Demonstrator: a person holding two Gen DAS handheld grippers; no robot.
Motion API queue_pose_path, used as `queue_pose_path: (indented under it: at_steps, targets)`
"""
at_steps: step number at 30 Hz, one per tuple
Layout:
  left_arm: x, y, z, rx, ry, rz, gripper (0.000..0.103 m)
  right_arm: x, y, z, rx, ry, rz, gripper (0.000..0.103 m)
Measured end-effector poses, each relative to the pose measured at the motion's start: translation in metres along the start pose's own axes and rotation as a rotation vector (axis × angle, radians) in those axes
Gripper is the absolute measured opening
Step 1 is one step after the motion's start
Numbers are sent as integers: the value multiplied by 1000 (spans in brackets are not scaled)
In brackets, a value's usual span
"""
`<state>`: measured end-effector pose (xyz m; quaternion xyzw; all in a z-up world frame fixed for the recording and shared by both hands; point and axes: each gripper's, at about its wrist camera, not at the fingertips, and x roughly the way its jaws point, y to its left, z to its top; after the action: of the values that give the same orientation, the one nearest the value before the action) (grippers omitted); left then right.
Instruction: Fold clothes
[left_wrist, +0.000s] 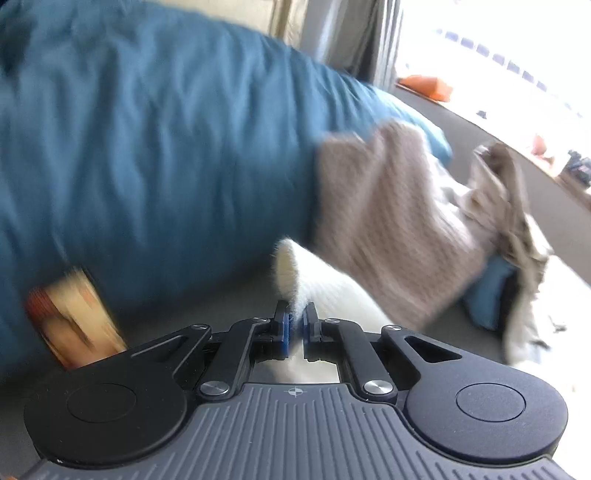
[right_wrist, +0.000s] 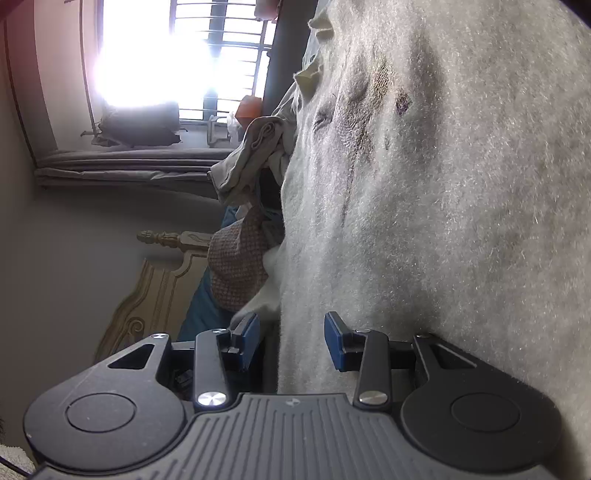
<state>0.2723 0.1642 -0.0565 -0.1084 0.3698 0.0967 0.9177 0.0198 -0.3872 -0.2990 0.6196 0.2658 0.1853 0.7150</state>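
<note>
I am pinching the fuzzy white garment (left_wrist: 295, 273) in my left gripper (left_wrist: 295, 325); my right gripper (right_wrist: 291, 338) is standing spread around its edge.

The left gripper (left_wrist: 295, 319) is faced by a blue duvet (left_wrist: 147, 147) along the bed's head edge; a strip of bare bed (left_wrist: 229, 295) is left open below it; passage rightward is blocked by a brown knit (left_wrist: 388, 221) and a crumpled heap (left_wrist: 509, 199); the right gripper (right_wrist: 291, 341) is crowded by white fleece (right_wrist: 443, 184).
</note>
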Motion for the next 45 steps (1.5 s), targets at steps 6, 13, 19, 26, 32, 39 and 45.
queue_pose_path:
  at_steps: [6, 13, 19, 26, 32, 39, 45]
  targets:
    - [12, 10, 8, 128, 43, 145, 5, 0, -1, 0, 2, 4, 3, 41]
    - [49, 11, -7, 197, 114, 218, 7, -2, -2, -1, 4, 7, 10, 41]
    - [68, 16, -15, 234, 159, 327, 26, -2, -2, -2, 4, 5, 11, 41]
    - [44, 1, -16, 222, 86, 275, 31, -4, -2, -2, 2, 6, 15, 41]
    - [3, -77, -53, 257, 108, -72, 39, -3, -3, -1, 10, 16, 20, 41]
    - [-21, -172, -118, 280, 175, -428, 41, -5, -1, 7, 60, 37, 37, 43]
    - [-14, -227, -174, 245, 281, -542, 42, -56, 30, 37, -6, -67, 7, 54]
